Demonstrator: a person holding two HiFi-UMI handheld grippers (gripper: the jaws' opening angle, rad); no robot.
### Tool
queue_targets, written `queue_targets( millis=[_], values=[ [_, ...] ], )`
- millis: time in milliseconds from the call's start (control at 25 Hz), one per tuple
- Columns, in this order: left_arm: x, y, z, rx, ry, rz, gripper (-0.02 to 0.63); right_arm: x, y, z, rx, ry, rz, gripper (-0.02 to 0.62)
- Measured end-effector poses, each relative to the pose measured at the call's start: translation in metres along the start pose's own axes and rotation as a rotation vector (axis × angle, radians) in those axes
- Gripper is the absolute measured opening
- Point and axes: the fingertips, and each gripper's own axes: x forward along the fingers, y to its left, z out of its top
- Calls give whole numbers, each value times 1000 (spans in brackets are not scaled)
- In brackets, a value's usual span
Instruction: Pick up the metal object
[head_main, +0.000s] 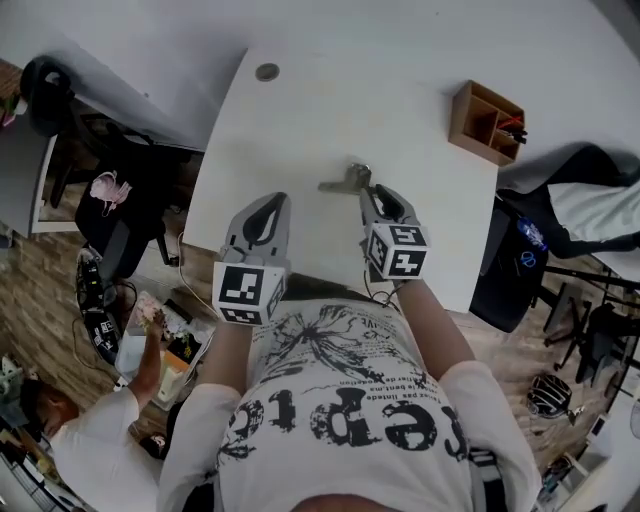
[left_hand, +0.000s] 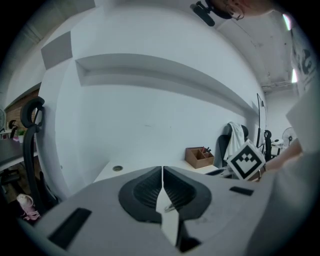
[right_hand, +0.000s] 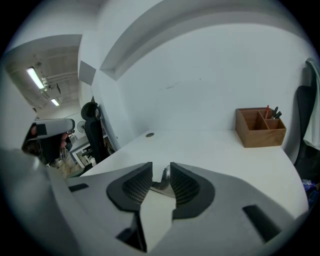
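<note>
The left gripper (head_main: 269, 202) hovers over the near edge of the white table (head_main: 330, 100), jaws together and empty. Beside it, the right gripper (head_main: 380, 195) has its jaws slightly apart, not clamped. The metal object (head_main: 345, 181) lies on the table at their tips, and a wooden organizer (head_main: 485, 122) stands farther back.

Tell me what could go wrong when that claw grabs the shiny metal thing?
The right gripper has its jaws only a little apart, so they might bump the metal object and push it along the smooth white table rather than close round it. Gripping just its near end could let it tilt and slip out.
</note>
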Motion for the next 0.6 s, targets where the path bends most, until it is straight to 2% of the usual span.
queue_targets(
  millis=[320, 600],
  values=[
    [50, 35, -1, -3, 47, -113, 11, 59, -13, -23, 81, 169, -99, 243],
    [82, 65, 1, 11, 89, -227, 11, 96, -25, -46, 206, 296, -230, 307]
  ],
)
